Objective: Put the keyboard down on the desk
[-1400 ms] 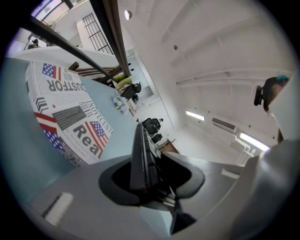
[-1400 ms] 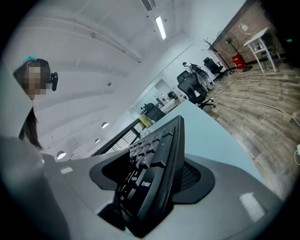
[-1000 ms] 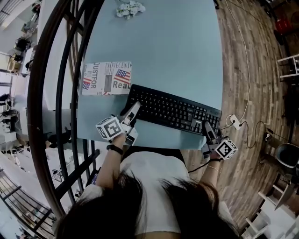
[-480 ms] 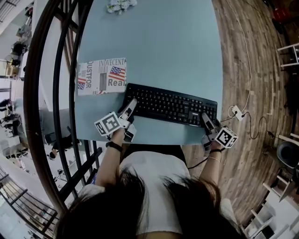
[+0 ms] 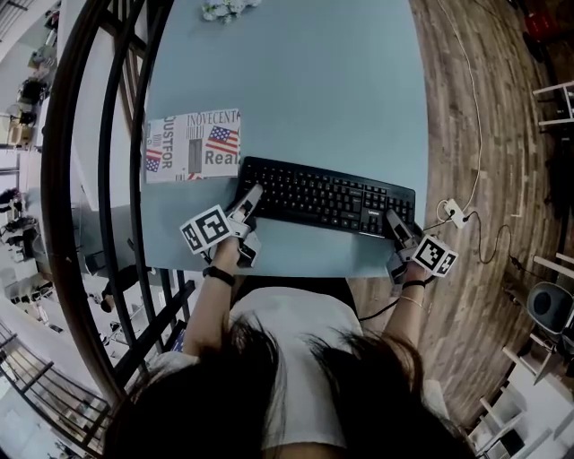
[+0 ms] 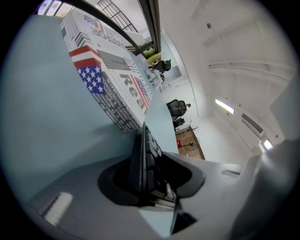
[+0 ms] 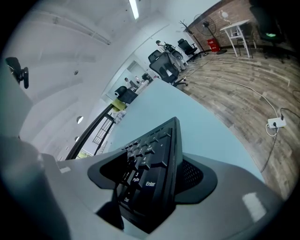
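Note:
The black keyboard lies level along the light blue desk, near its front edge. My left gripper is shut on the keyboard's left end, and my right gripper is shut on the right end by the number pad. In the left gripper view the keyboard's thin edge stands between the jaws, close above the desk. The right gripper view shows the number-pad keys clamped between the jaws. I cannot tell whether the keyboard touches the desk.
A newspaper-print box sits just beyond the keyboard's left end and shows again as the box in the left gripper view. White flowers lie at the desk's far edge. A dark railing runs along the left. A power strip lies on the wooden floor.
The keyboard has swung from a slant to level and come nearer the box. Both grippers moved with it, and the desk now fills more of the left gripper view.

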Demonstrator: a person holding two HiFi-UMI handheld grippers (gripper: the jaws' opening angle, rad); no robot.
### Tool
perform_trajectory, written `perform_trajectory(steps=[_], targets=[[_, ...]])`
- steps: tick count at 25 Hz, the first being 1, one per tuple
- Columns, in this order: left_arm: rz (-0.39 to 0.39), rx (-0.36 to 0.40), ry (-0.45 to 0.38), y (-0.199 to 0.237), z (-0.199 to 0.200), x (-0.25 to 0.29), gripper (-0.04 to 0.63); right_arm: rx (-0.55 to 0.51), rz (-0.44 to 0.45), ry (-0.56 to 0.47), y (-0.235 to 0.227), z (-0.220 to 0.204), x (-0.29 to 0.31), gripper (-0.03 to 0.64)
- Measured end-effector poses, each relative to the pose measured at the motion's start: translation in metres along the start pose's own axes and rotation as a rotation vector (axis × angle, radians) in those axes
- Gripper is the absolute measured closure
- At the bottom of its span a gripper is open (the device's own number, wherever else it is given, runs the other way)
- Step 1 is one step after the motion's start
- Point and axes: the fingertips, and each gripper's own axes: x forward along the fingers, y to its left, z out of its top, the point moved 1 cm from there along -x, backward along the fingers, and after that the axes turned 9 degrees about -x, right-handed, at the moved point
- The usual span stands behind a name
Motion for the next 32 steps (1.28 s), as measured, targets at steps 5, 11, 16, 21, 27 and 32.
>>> perform_trajectory(steps=[5, 11, 16, 21, 27, 32], targets=[[0.095, 0.055, 0.004, 0.008, 0.007, -0.004, 0.396, 0.005, -0.028, 0.010, 0.002, -0.001, 0.006, 0.322], [0.163, 0.169, -0.008, 0.006, 0.010, -0.006, 0.358, 0.015, -0.076, -0.012, 0.000, 0.003, 0.003, 0.321], [0.188, 0.229, -0.003, 0.006, 0.009, -0.006, 0.341, 0.008, -0.103, -0.025, 0.000, 0.003, 0.001, 0.318], [0.219, 0.306, -0.020, 0.004, 0.012, -0.007, 0.333, -0.003, -0.140, -0.037, -0.003, 0.004, 0.001, 0.308], [0.262, 0.378, -0.031, 0.006, 0.015, -0.010, 0.321, -0.026, -0.187, -0.055, -0.001, 0.004, 0.002, 0.291], [0.286, 0.453, -0.052, 0.005, 0.015, -0.011, 0.311, -0.044, -0.268, -0.092, -0.008, 0.003, -0.001, 0.276]])
